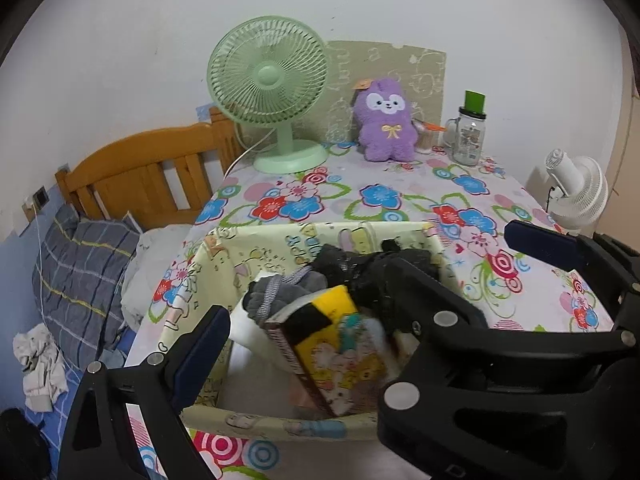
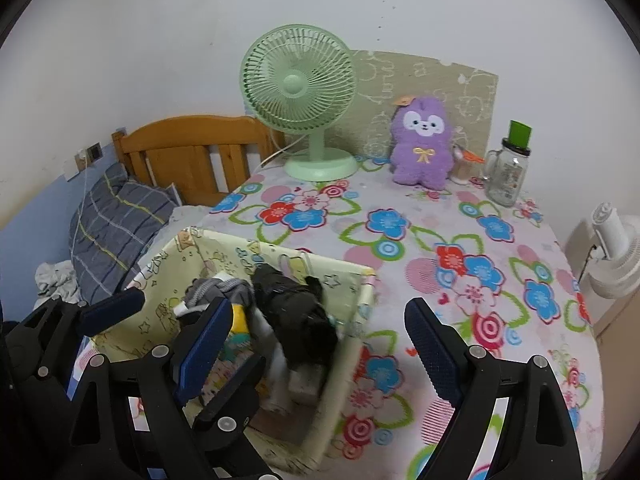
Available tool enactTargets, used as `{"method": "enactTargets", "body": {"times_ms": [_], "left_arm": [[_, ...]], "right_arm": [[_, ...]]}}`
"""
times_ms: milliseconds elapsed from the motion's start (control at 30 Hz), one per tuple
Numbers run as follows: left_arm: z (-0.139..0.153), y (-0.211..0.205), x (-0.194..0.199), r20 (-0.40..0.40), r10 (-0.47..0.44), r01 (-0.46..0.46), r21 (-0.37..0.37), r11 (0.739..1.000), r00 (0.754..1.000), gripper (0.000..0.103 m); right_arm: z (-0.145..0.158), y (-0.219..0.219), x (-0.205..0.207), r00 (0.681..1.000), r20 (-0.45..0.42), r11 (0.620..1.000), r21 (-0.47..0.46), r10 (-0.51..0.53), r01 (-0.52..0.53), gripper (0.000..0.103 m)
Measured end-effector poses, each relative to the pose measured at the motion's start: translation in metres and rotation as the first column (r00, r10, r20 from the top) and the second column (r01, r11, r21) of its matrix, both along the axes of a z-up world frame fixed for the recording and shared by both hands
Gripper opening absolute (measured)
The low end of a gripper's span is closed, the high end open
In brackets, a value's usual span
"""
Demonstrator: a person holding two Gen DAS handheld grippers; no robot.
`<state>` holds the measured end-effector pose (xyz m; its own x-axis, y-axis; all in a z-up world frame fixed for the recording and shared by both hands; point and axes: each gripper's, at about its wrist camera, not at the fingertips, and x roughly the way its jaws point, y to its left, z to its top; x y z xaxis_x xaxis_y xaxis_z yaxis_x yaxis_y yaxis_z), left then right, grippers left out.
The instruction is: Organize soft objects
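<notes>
A pale printed fabric basket (image 1: 280, 248) (image 2: 224, 256) stands on the flowered table near me. In it lie grey socks (image 1: 280, 292) (image 2: 216, 290), a black soft item (image 1: 352, 268) (image 2: 296, 312) and a yellow printed pack (image 1: 344, 348). My left gripper (image 1: 312, 304) is open over the basket's left side, one blue pad (image 1: 208, 340) by the left wall. My right gripper (image 2: 320, 312) is open, its jaws wide across the basket's right wall, touching nothing. The black item lies between them, blurred. A purple plush (image 1: 386, 124) (image 2: 424, 144) sits upright at the table's back.
A green desk fan (image 1: 268, 80) and a glass jar with a green lid (image 1: 470, 136) stand at the back beside the plush. A white fan (image 1: 576, 192) is off the right edge. A bed with a wooden headboard and a checked pillow (image 1: 88, 280) lies left.
</notes>
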<state>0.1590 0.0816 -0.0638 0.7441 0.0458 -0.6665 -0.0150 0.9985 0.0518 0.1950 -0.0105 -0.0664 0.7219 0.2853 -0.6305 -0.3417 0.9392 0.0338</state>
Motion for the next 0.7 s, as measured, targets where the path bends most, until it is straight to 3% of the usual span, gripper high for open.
{"method": "enactTargets", "body": {"times_ms": [700], "left_arm": [[0.019,-0.053,-0.032,0.039,-0.034,0.035,-0.016,0.999,0.999,0.096]], "right_arm": [[0.02,-0.078,-0.043,0.99,0.048,0.991,-0.013,-0.133,0.134,0.09]]}}
